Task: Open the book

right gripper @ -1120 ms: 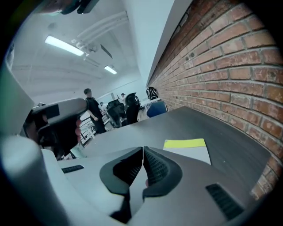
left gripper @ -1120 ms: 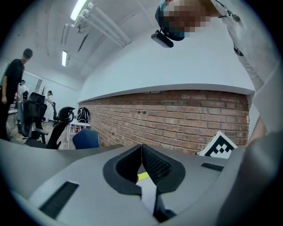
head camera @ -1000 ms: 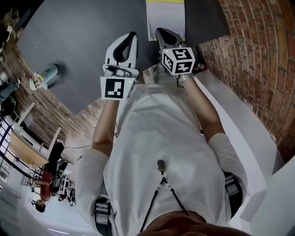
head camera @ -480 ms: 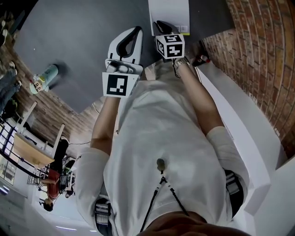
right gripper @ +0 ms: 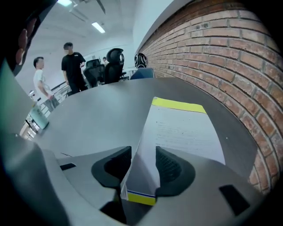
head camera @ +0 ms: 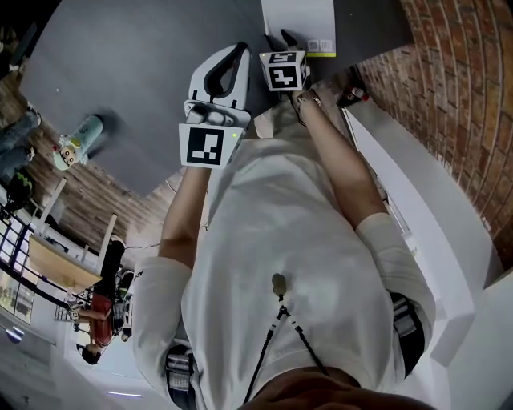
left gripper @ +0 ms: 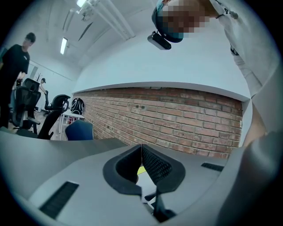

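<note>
Dark grey table [head camera: 136, 72] with a white book [head camera: 298, 20] lying flat at its far right, near the brick wall [head camera: 457, 96].
The right gripper [right gripper: 143, 165] tilts down over the book's near edge. Its jaws have just been opening and stand apart, with that edge between them, unpressed. The left gripper [left gripper: 141, 152], just to its left, has its jaws closed together, empty.

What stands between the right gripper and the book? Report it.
Nothing visible. The jaws of the right gripper have just been opening, and the near end of the book sits between them on the grey table, pads not pressing it.
</note>
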Motion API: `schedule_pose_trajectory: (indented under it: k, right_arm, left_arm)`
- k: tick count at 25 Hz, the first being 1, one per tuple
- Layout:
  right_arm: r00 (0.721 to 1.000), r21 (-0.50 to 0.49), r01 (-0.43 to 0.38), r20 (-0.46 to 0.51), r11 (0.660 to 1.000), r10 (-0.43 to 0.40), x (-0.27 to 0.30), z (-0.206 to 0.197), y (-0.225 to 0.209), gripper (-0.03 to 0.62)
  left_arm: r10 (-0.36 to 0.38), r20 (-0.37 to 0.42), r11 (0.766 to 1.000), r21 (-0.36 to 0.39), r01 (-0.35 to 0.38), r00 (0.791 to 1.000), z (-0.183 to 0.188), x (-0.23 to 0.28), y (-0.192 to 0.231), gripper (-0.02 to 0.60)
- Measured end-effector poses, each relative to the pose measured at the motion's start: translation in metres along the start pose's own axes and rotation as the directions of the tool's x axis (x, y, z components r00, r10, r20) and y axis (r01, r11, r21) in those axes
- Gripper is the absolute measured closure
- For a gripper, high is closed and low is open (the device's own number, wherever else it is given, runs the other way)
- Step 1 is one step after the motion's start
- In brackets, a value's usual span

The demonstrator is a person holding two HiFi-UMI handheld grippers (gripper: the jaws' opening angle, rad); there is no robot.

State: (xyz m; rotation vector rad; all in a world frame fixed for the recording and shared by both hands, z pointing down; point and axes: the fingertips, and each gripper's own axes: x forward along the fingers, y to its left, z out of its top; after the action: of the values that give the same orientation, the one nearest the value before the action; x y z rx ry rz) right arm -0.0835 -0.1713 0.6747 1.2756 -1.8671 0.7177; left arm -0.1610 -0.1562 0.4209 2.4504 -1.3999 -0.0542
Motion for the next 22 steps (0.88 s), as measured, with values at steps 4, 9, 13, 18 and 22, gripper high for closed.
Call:
schedule_pose_trajectory:
  k: [4,9,13,18,22]
  right_arm:
    - [0.996,-0.026,0.091,0.01,0.996,-0.09,0.003,-0.002,0.003,0.408]
    - [0.987,-0.04,0.16,0.026,0.986,-0.159,0.007,-0.003,0.001,0.399]
    - [0.988,-0.035,0.152,0.027,0.988,-0.151,0.007,-0.003,0.0,0.405]
    - [0.993,-0.001,0.113,0.019,0.994,-0.113,0.005,-0.003,0.0,0.424]
    - [0.997,0.004,0.073,0.023,0.997,-0.073,0.002,0.0,0.011,0.52]
  left_arm:
    - [0.007,-0.002,1.0,-0.008,-0.007,1.0,-0.002,-0.004,0.009,0.558]
    - [0.02,-0.001,1.0,-0.019,-0.02,1.0,-0.004,-0.007,0.021,0.558]
    - [0.018,-0.007,1.0,-0.014,-0.018,1.0,-0.006,-0.01,0.025,0.558]
    - [0.013,0.008,1.0,-0.024,-0.012,1.0,-0.005,-0.011,0.021,0.558]
    - [0.003,0.011,1.0,-0.021,-0.003,1.0,-0.003,-0.012,0.019,0.558]
